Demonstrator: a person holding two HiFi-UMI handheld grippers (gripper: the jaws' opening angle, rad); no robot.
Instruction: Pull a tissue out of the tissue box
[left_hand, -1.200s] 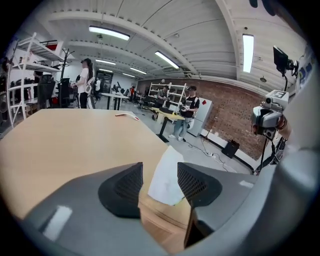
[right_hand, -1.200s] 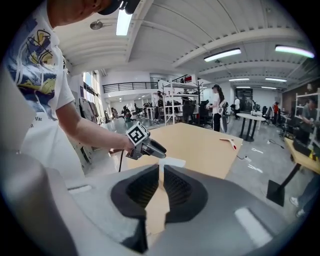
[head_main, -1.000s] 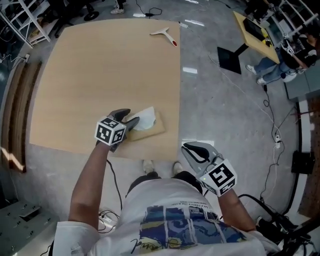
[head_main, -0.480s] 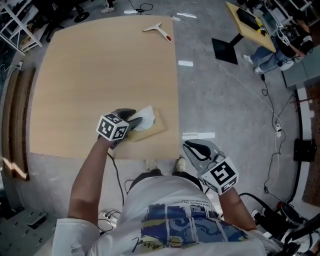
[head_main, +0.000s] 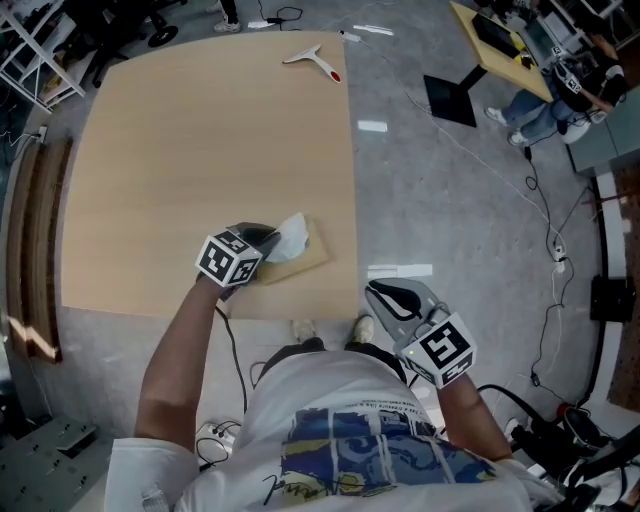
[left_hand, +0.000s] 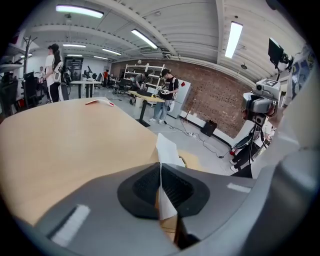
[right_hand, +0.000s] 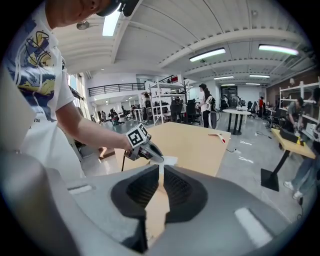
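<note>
White tissue (head_main: 294, 233) rises from the tissue box (head_main: 308, 260), pinched in the left gripper (head_main: 268, 239). Right gripper (head_main: 378, 294), pressed together and empty, hangs right of the box, off the counter (head_main: 200, 130).

By the table (head_main: 200, 150) near edge, right corner, left gripper (head_main: 266, 240) covers part of box (head_main: 308, 262). Lower end of tissue (head_main: 293, 235) hidden between the closed jaws. Left gripper view: box mostly behind jaws. At far right corner, tool (head_main: 312, 60) too small to identify.
</note>
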